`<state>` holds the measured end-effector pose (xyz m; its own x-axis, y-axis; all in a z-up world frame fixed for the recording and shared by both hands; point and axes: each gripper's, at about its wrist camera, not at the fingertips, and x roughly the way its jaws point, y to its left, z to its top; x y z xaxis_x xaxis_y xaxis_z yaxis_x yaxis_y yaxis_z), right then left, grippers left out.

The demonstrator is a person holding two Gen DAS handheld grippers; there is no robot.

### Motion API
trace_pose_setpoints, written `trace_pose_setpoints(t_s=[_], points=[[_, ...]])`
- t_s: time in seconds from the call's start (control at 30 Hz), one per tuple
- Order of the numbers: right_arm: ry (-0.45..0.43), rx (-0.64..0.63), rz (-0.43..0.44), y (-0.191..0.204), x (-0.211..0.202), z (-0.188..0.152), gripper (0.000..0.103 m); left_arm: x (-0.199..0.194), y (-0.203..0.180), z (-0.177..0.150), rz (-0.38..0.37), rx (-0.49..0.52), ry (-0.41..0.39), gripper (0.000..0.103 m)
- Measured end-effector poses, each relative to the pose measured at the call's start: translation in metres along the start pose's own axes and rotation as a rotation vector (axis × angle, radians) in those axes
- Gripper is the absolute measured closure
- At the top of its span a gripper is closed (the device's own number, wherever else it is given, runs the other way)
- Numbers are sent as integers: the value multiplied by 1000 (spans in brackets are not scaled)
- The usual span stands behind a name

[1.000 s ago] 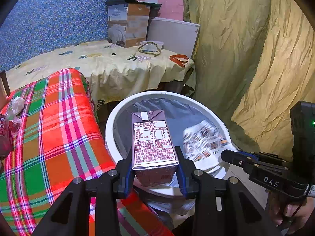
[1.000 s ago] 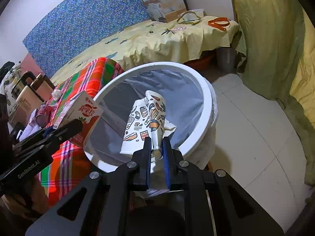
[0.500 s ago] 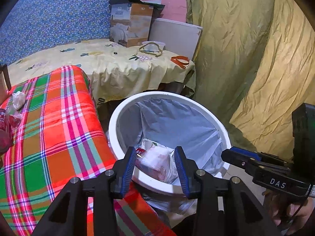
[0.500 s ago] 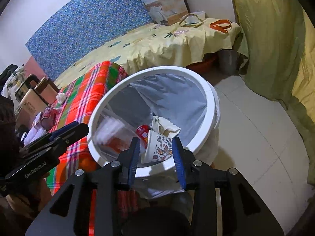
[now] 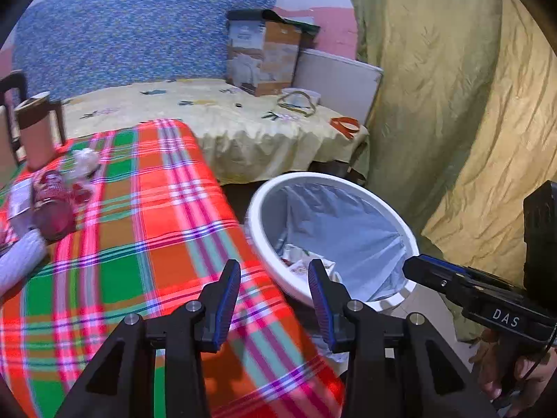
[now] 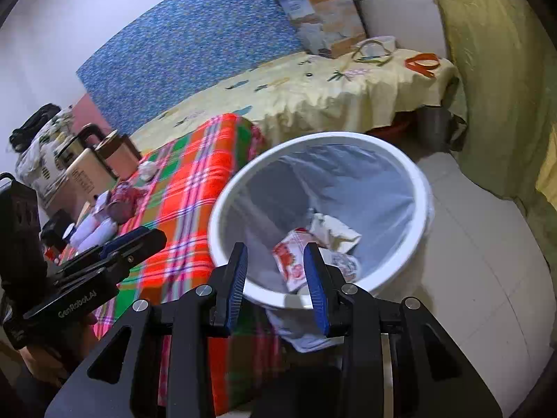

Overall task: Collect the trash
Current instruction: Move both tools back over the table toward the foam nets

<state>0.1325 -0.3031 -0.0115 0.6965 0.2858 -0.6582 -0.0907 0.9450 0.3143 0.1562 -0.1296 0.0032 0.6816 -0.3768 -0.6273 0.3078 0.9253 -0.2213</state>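
Red wrappers and crumpled paper point(image 5: 83, 163) wait on the plaid cloth point(image 5: 146, 230) for the next pickup. The left gripper point(image 5: 274, 291) and right gripper point(image 6: 275, 278), marked "GenRobot.AI" and "DAS", gape empty; a red-printed carton point(image 6: 290, 261) lies inside the white bin point(image 6: 423, 188).

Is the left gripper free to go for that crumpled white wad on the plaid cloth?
Probably yes: the left gripper is open and empty, and bare plaid cloth lies between it and the wad.
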Motion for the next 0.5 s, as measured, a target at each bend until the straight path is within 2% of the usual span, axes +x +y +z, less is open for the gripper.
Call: trace_pose_setpoints(t_s=[0.33,0.5], points=[[-14,-68,85,35,0,-6,66,-40,24,-13,79,-34,-43,63],[11,-106,124,53,4,-11,66,-55,36,-20,109,-55,-61,63]])
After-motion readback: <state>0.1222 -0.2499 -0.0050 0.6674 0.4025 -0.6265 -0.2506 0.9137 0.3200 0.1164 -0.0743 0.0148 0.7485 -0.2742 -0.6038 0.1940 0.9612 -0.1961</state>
